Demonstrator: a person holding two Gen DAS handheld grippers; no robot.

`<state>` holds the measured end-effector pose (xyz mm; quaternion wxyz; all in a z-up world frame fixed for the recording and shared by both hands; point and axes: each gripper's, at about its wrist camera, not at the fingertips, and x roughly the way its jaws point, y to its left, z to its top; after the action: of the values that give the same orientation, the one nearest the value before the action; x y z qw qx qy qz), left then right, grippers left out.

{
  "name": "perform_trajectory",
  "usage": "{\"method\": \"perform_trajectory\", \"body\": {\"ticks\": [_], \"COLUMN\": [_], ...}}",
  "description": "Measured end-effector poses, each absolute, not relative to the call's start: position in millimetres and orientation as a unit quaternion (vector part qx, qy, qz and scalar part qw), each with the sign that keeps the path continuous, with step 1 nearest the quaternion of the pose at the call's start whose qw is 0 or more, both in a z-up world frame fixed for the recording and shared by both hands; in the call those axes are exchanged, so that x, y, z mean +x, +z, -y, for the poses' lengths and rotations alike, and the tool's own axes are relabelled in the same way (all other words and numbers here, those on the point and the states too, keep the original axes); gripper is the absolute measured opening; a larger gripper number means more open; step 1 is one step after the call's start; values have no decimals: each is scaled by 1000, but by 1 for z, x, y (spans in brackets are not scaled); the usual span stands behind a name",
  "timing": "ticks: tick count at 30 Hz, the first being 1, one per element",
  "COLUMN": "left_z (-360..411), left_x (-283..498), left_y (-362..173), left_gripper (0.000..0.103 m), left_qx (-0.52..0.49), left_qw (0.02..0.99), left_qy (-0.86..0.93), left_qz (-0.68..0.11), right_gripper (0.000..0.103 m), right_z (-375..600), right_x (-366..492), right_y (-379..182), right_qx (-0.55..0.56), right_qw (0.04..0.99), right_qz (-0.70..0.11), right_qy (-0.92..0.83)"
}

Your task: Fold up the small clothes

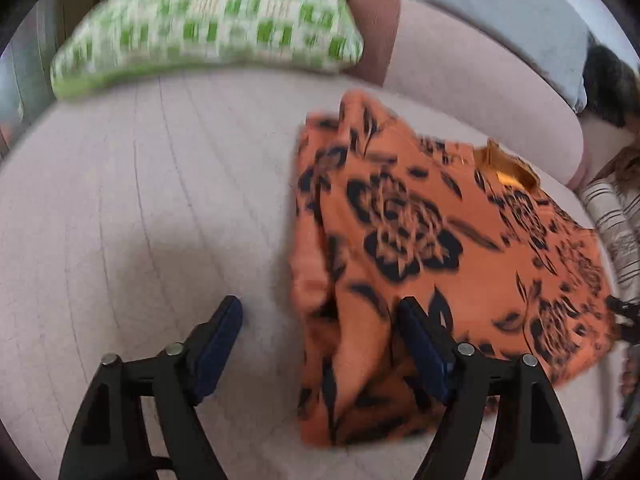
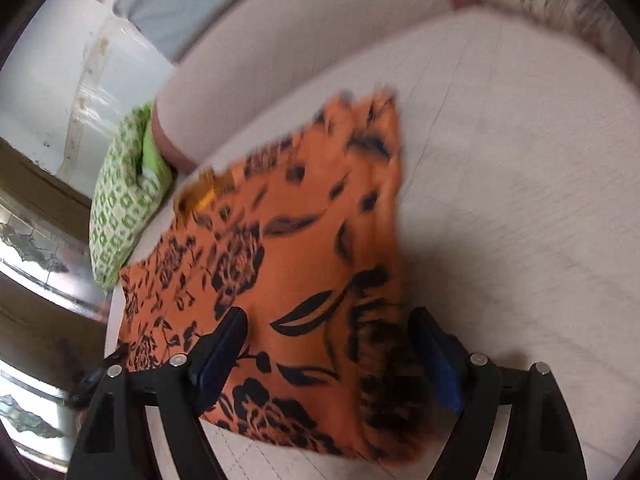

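Blue-padded black fingers of my left gripper (image 1: 320, 344) stood wide apart at the near edge of the pale quilted sofa seat (image 1: 140, 200), gripping nothing; one finger hung over bare upholstery, the other over the near corner of the orange garment with the black flower print (image 1: 420, 240). Whether that finger touched the cloth, I could not tell through the blur. My right gripper (image 2: 328, 352) was just as wide and just as empty, its fingers straddling the garment's near hem from above.

The garment lay on the seat, partly folded as I judged it: one side edge looked turned in along its length, leaving a thick doubled ridge, while the neck opening with its yellow lining (image 1: 506, 172) faced the sofa's back cushion (image 1: 480, 92). The piece was not yet a compact bundle, so at least one more fold seemed left to make. A green-and-white checked pillow (image 1: 208, 28) sat well apart at the seat's far end, and striped fabric (image 1: 616, 220) lay just beside the garment's other side.
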<state>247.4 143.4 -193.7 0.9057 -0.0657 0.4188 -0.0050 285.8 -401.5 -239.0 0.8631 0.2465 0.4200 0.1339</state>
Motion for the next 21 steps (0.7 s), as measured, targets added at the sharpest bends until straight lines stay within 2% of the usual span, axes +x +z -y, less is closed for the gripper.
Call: {"method": "perform_trajectory", "body": {"ticks": [1, 2, 3, 6, 11, 13, 15, 17, 18, 19, 20, 21], "left_z": [-138, -134, -131, -125, -116, -115, -123, -130, -134, -140, -149, -155], "left_x": [253, 257, 258, 249, 175, 142, 107, 81, 75, 72, 68, 65], "left_y": [-192, -189, -183, -157, -101, -101, -118, -161, -183, -197, -210, -208], "left_gripper": [25, 18, 16, 15, 15, 16, 20, 26, 34, 34, 41, 46], "left_qx": [-67, -75, -75, -74, -72, -77, -94, -106, -100, -91, -92, -106], "left_qw": [898, 893, 892, 900, 924, 925, 916, 896, 886, 879, 873, 876], "left_qy": [-28, -33, -26, -21, -41, -41, -46, -49, -42, -22, -5, -10], "left_qz": [-434, -444, -445, -429, -373, -369, -387, -427, -450, -468, -479, -471], "right_gripper": [80, 67, 18, 17, 15, 15, 16, 21, 36, 69, 69, 66], "right_z": [397, 394, 388, 373, 368, 371, 375, 376, 376, 378, 382, 389], "right_x": [286, 290, 293, 285, 238, 204, 164, 143, 132, 127, 119, 107], "right_y": [-238, -238, -236, -206, -154, -147, -163, -195, -228, -248, -260, -254], "right_qx": [251, 266, 269, 254, 265, 265, 269, 268, 264, 256, 256, 265], "right_qw": [860, 848, 837, 851, 871, 873, 862, 844, 826, 815, 818, 836], "right_qz": [-423, -433, -449, -432, -377, -370, -392, -431, -467, -497, -495, -458], "right_qy": [138, 153, 161, 158, 170, 176, 173, 172, 173, 152, 139, 146]}}
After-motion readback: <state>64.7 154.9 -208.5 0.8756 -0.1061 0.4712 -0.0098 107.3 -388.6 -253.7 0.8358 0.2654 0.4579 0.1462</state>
